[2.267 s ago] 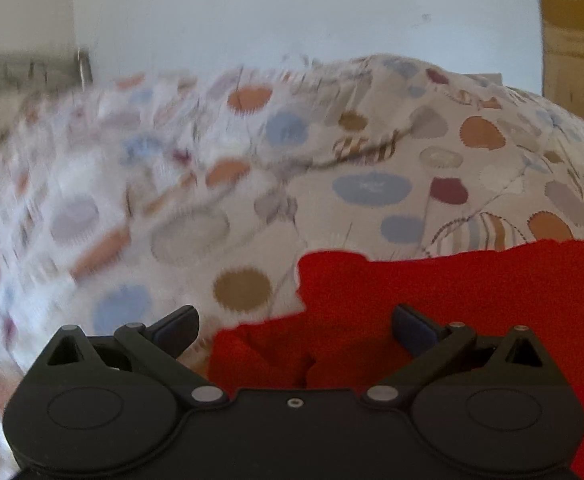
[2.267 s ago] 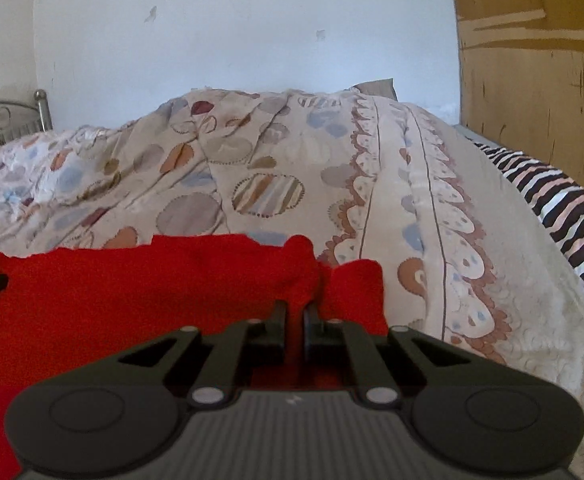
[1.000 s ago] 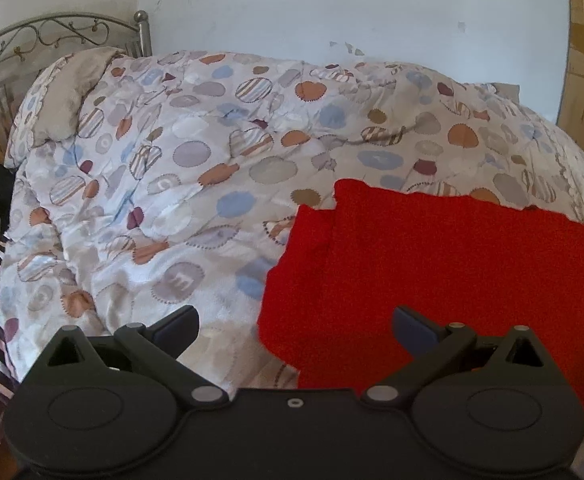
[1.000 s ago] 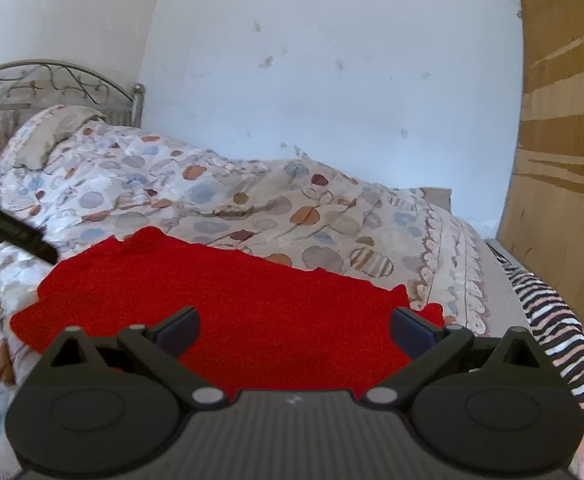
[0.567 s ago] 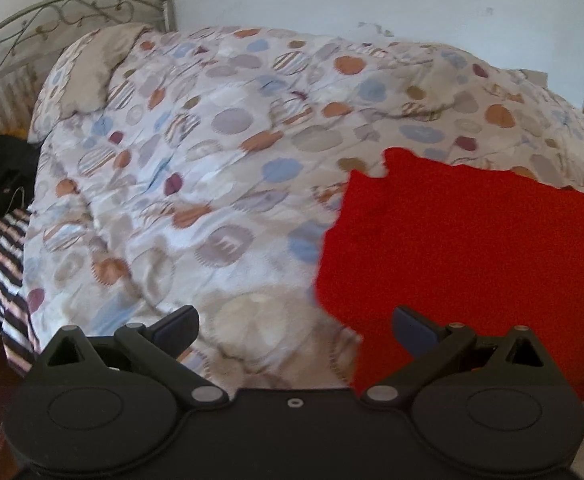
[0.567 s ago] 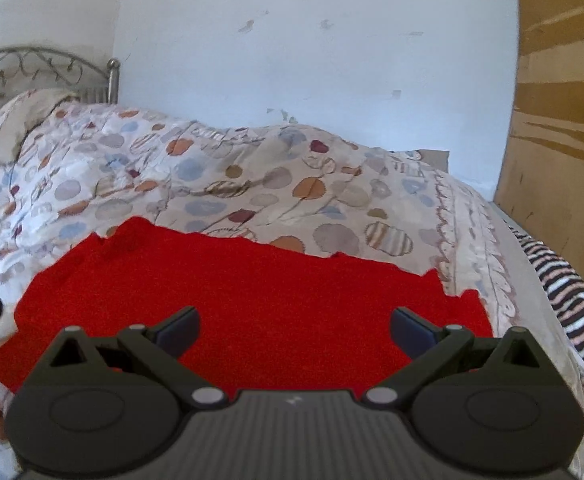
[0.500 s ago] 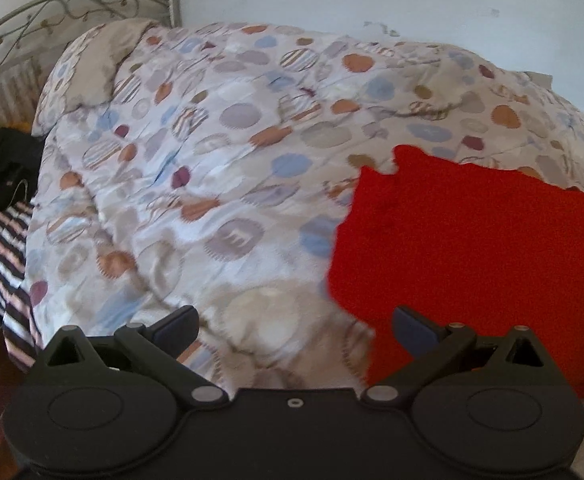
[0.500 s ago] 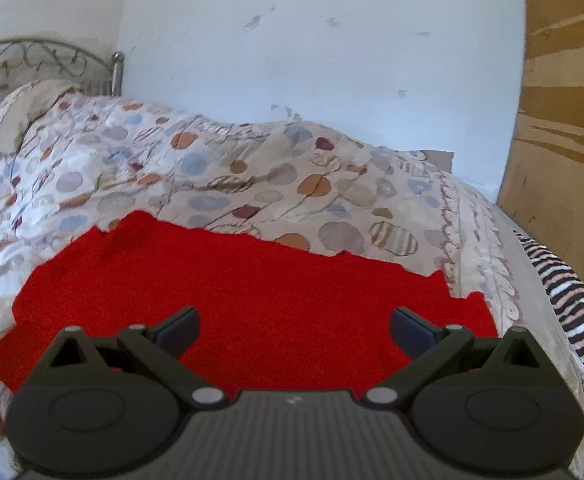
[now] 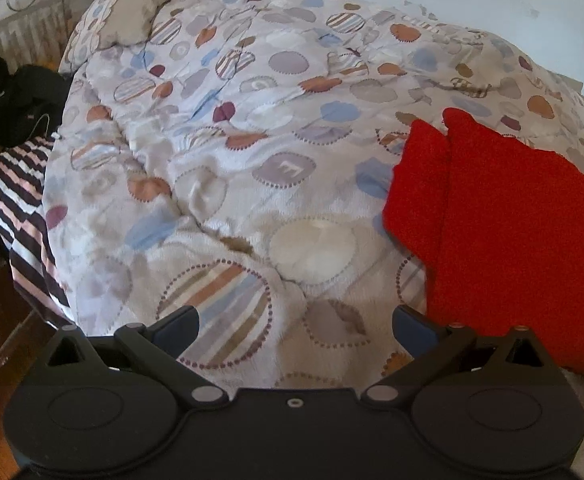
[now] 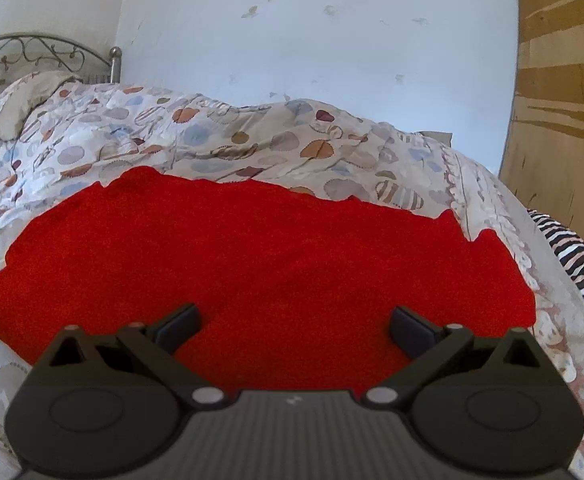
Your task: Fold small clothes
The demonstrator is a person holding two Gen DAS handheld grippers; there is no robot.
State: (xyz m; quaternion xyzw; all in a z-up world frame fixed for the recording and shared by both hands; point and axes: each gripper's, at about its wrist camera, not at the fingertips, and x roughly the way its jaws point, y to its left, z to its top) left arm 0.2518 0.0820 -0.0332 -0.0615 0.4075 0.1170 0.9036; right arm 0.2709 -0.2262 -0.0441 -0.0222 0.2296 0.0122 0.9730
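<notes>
A red knitted garment (image 10: 260, 264) lies folded flat on the patterned duvet (image 10: 220, 140), filling the middle of the right wrist view. In the left wrist view the same red garment (image 9: 508, 232) sits at the right, its left edge doubled over. My right gripper (image 10: 294, 326) hangs open just above the garment's near edge, holding nothing. My left gripper (image 9: 295, 326) is open too, over bare duvet (image 9: 252, 168) to the left of the garment, with nothing between its fingers.
A metal headboard (image 10: 32, 52) and a pillow (image 9: 144, 8) are at the far left. Dark clothes (image 9: 8, 96) lie beside a striped sheet (image 9: 16, 196) at the left bed edge. A wooden panel (image 10: 560, 92) stands on the right, beside more striped sheet (image 10: 572, 256).
My right gripper opened and let go of the red garment, then backed away. My left gripper pulled off the garment and swung left over the bare duvet. The garment now lies flat.
</notes>
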